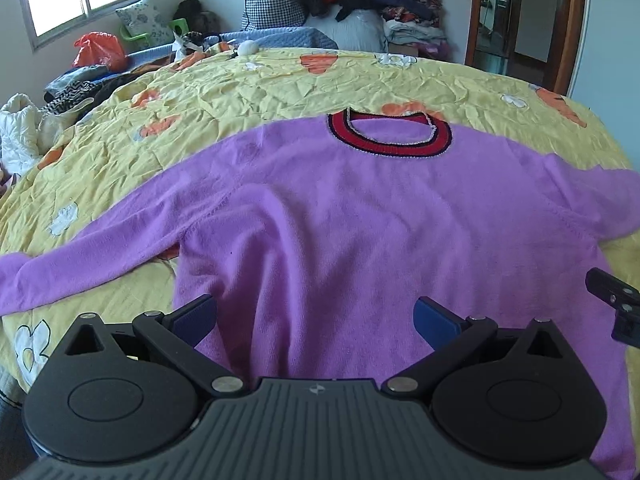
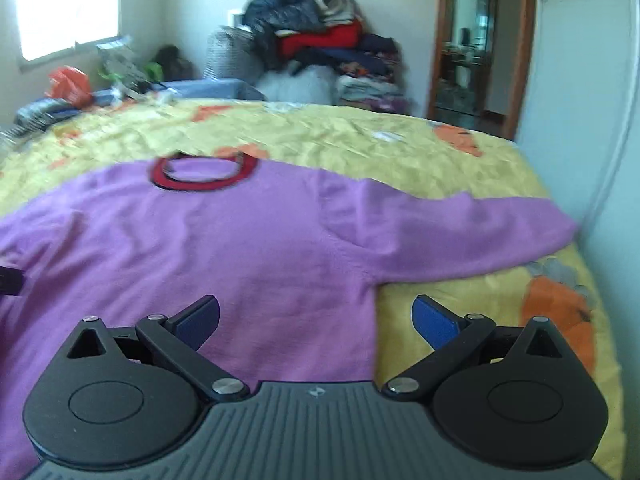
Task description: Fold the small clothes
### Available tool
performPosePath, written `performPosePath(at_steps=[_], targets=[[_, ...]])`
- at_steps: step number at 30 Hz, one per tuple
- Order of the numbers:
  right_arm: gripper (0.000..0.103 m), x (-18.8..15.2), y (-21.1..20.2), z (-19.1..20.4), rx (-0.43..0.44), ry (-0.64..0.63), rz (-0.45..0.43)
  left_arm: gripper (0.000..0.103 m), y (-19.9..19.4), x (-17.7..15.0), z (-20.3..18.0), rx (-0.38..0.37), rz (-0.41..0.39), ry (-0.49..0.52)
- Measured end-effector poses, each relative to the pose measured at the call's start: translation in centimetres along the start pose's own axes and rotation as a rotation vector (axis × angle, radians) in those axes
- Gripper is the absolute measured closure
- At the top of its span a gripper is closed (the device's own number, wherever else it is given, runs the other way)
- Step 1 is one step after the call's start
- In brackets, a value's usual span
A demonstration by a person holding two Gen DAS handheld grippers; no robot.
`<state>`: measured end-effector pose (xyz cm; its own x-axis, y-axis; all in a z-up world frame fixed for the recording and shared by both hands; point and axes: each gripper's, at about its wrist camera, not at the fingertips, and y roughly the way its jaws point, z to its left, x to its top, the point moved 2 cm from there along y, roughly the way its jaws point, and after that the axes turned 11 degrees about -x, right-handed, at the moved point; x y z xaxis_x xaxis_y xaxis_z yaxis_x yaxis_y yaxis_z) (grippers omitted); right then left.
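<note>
A: Nearest the lens, the left gripper (image 1: 316, 320) has its blue-padded fingers (image 1: 196, 320) spread wide with nothing between them, hanging over the lower body of the fuzzy purple knit sweater (image 1: 340, 232).

B: Same on the other side. The right gripper (image 2: 316, 320) is spread too and holds nothing; one pad sits over the sweater (image 2: 240, 248), the other over bare quilt, so it straddles the garment's side edge near the hem.

A: The sweater lies flat, face up, on the yellow quilted bedspread with orange carrot prints (image 1: 240, 92), with the red and black ribbed collar (image 1: 390, 132) at the far end and both sleeves spread outward.

B: So I'd judge the fold hasn't started. The right sleeve (image 2: 460, 236) reaches toward the bed's edge; the left sleeve (image 1: 92, 256) trails off to the side.

A: To do it well, each gripper should pinch a sleeve near the cuff, catching both knit layers, then carry it across the chest so it lands straight

B: And lift just enough to clear the body. This fuzzy knit probably drags on itself and bunches if slid.

A: Keep the collar centred as the guide line; the bedspread is soft and wrinkled, so press the creases down gently

B: Blur in the right view hides fine detail of that side seam
</note>
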<state>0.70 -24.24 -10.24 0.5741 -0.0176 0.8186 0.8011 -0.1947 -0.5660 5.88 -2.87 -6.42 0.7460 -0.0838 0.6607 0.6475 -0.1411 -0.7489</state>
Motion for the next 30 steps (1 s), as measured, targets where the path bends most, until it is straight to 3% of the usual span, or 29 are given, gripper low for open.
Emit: performPosePath(at_steps=[8,11,19,22,25,30], targets=[[0.0,0.4,-1.0,3.8,-0.045,-0.102,-0.078,0.0,0.3,0.2,0.3,-0.01,0.024,-0.022],[0.0,0.5,-0.8,3.7,-0.013,-0.072,-0.059,0.0,0.2,0.3,0.5,-0.008,0.016,-0.023],[0.0,0.3,0.9,2.3,-0.096,-0.139,-0.015,0.0,0.6,0.4,0.6,-0.015,0.03,-0.036],[0.0,0.6,2.0,0.3,-0.154,-0.138,-0.019,0.0,0.8,0.4,0.3,-0.016,0.033,-0.025],[0.0,1.3,4.5,-4.3,-0.201,-0.038,0.019,0.0,0.7,0.3,0.3,-0.028,0.02,-0.009],[0.0,1.7,8.8,-15.2,-0.114,0.282,0.088,0.0,1.5,0.1,0.3,-0.036,0.036,0.014]])
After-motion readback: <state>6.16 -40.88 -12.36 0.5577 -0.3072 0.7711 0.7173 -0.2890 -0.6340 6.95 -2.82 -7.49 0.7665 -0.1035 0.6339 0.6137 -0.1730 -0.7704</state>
